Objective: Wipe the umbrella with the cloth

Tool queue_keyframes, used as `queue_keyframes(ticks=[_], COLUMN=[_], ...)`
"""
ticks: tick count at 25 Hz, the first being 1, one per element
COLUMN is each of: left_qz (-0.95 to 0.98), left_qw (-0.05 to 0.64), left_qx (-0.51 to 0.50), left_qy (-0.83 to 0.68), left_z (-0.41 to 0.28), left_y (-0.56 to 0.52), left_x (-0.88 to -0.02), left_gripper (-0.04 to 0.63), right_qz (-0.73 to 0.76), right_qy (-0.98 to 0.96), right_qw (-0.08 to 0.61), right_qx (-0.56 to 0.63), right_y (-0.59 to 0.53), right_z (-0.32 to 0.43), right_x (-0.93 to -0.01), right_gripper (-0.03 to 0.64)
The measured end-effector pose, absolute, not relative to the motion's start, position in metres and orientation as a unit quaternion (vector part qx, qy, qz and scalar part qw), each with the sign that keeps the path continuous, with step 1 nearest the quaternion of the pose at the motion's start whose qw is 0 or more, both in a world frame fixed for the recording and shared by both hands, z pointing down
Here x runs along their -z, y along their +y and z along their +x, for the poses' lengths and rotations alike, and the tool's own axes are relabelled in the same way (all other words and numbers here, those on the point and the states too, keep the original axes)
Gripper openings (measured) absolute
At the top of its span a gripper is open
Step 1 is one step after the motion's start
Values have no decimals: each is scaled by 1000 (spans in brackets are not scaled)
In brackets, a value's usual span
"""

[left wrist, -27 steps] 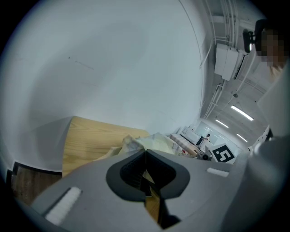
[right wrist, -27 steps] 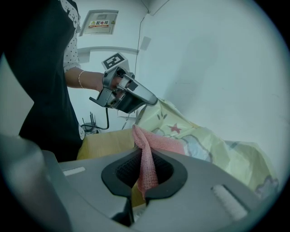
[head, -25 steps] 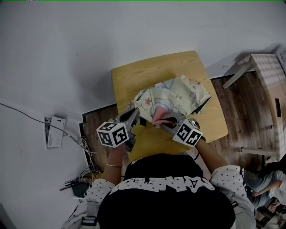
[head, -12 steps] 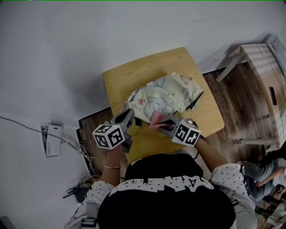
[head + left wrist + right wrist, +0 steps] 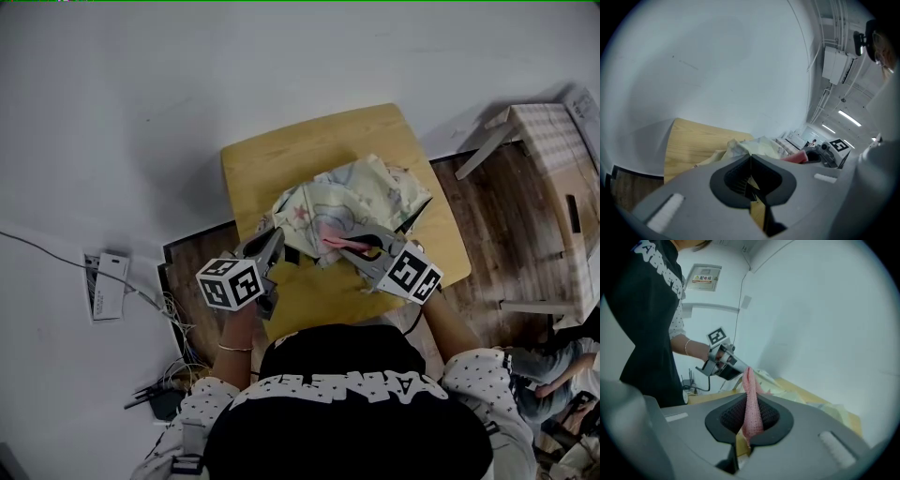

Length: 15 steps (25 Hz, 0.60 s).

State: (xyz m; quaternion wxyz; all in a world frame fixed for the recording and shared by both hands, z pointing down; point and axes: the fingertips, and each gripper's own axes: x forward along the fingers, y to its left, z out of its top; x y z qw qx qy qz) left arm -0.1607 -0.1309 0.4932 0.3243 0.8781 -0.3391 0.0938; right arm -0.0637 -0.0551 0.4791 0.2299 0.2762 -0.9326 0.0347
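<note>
**Wiping stroke in hand, cloth poised at the umbrella's near edge**

At the left, the left gripper (image 5: pixel 277 238) is held with its jaws pressed together at the near left edge of the crumpled, cream, cartoon-printed fabric umbrella (image 5: pixel 352 197). Whether a fold of fabric is nipped between them cannot be told. The umbrella is heaped in the middle of the small light wooden table (image 5: pixel 281 159).

Just to the right, the pink knitted cloth (image 5: pixel 334 238) is seen over the umbrella's near side, though contact with the fabric cannot be confirmed. The cloth is pinched firmly in the right gripper (image 5: pixel 354 246), and its free end stands out beyond the jaws.

The wiping step is judged to be under way, with the umbrella steadied from the left. For the next move, the cloth would need to be brought flat onto the fabric and drawn across it. The left side should be held steady so that the loose canopy is not dragged along.
</note>
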Motion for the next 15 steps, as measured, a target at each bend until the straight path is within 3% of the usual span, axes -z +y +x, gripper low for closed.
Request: queue_keyframes(ticks=[3, 9, 15], left_qz=[876, 873, 869], left_qw=[326, 325, 328], left_qx=[-96, -96, -98], left_qy=[-342, -350, -358], left_z=[-161, -165, -170], left_y=[-130, -131, -133], left_x=[-494, -493, -494], left_gripper=[5, 5, 5], right_qz=[314, 352, 347], right_qy=[-928, -908, -887], right_qw=[203, 215, 281], right_qx=[9, 68, 119], right_y=[-76, -108, -127], right_z=[-58, -54, -55], right_x=[-457, -447, -463], right_gripper=[32, 32, 33])
